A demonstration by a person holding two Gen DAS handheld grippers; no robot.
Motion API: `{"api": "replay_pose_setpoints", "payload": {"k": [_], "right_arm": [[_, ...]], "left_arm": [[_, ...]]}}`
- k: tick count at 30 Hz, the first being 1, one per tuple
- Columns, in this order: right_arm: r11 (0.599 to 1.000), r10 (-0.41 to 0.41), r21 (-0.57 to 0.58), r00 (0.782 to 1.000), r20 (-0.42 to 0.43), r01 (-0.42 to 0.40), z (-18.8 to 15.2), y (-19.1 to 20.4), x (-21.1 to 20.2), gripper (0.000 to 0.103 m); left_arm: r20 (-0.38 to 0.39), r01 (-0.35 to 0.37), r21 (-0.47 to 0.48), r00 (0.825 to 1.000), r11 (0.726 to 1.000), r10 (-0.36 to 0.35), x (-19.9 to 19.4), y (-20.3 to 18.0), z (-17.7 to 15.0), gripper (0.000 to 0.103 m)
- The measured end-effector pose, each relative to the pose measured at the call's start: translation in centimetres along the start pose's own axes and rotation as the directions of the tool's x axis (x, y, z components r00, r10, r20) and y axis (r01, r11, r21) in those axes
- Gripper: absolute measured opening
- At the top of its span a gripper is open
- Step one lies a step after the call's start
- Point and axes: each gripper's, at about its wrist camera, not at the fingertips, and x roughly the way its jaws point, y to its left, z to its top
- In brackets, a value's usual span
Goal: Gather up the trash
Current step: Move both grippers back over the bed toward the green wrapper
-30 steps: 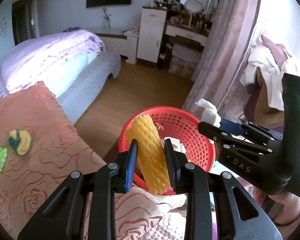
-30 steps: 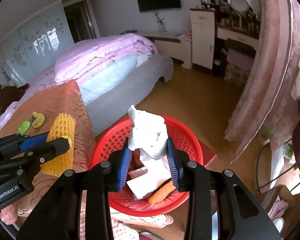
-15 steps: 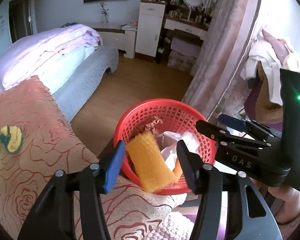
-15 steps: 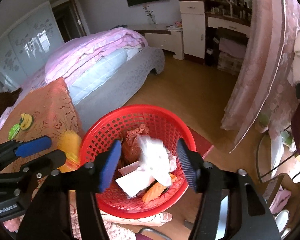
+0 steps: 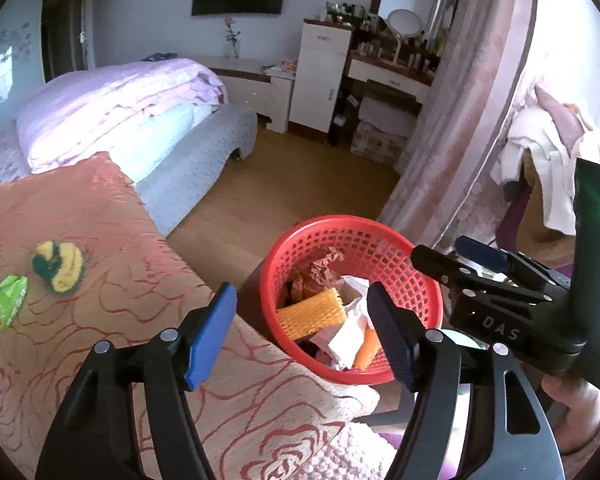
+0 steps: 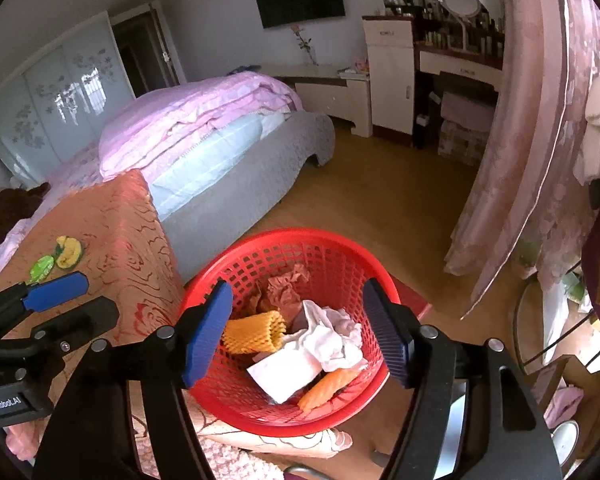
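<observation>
A red mesh basket (image 5: 422, 286) (image 6: 260, 252) stands by the corner of the cloth-covered table. Inside lie a yellow foam net (image 5: 312, 312) (image 6: 254, 336), a crumpled white tissue (image 6: 332, 340) (image 5: 354, 286), brown paper and an orange scrap. My left gripper (image 5: 302, 334) hovers over the basket's near-left rim, its jaws opening with nothing between the pads. My right gripper (image 6: 298, 332) hangs above the basket, jaws opening and empty too. On the table sit a yellow-green wad (image 5: 60, 266) (image 6: 69, 251) and a green wrapper (image 5: 10, 298) (image 6: 41, 267).
The table's patterned pink-orange cloth (image 5: 80, 340) ends in an edge beside the basket. A bed (image 6: 204, 128) fills the back left. A pink curtain (image 5: 472, 100) hangs at the right, with wood floor (image 6: 372, 208) between. A chair with clothes (image 5: 540, 160) stands far right.
Both grippers opened. The yellow foam net fell from the left one and the white tissue from the right one; both now lie in the red basket.
</observation>
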Motion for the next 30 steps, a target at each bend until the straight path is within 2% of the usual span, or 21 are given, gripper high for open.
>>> {"api": "replay_pose_setpoints", "payload": {"k": [7,17,22,27,30], "right_arm": [[0.999,0.036,-0.018,0.999,0.028,-0.036,0.0,1.1,-1.0,0.071],[0.99,0.112,-0.087,0.992,0.055,-0.107,-0.3,4.3,-2.6,0.075],[0.983,0.148,-0.117,0.987,0.054,-0.141,-0.6,6.0,-3.3,0.075],[0.977,0.171,-0.136,0.984,0.042,-0.164,-1.0,7.4,-3.5,0.075],[0.974,0.18,-0.147,0.983,0.028,-0.174,-1.3,8.2,-3.3,0.075]], "left_arm": [[0.035,-0.043,-0.024,0.998,0.999,0.043,-1.9,1.8,-0.2,0.069],[0.078,-0.143,-0.117,0.985,0.983,0.153,-5.8,7.8,-0.4,0.071],[0.087,-0.229,-0.16,0.966,0.96,0.245,-7.9,12.1,-0.9,0.072],[0.073,-0.338,-0.239,0.929,0.91,0.364,-9.9,18.3,-1.3,0.072],[0.052,-0.368,-0.288,0.916,0.884,0.398,-10.2,21.2,-1.6,0.072]]}}
